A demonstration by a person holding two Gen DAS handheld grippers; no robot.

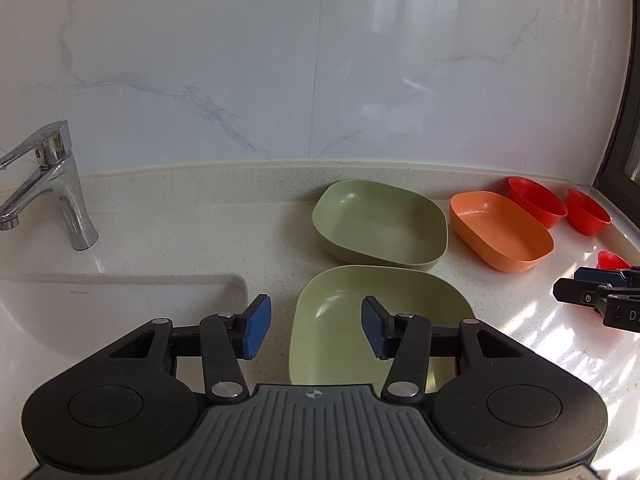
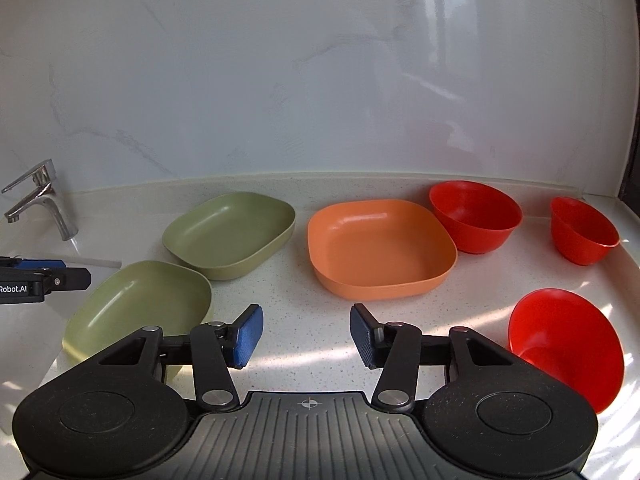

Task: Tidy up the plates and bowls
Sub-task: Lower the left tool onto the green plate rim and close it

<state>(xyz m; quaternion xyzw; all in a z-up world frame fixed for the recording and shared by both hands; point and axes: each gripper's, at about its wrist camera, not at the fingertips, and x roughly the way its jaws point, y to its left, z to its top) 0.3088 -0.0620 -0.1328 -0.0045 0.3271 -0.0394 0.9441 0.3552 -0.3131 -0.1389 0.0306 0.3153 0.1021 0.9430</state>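
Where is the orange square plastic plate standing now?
In the right wrist view the orange square plastic plate stands on the speckled countertop, mid-frame, between the far green square plate on its left and a red round bowl on its right.

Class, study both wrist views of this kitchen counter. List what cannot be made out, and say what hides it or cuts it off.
- Near green plate: in the left wrist view its near edge is behind the left gripper.
- Nearest red bowl: in the right wrist view its near side is behind the right gripper; in the left wrist view only a sliver shows.
- Sink: cut off by the left edge.
- Window frame: the picture's rim cuts it.
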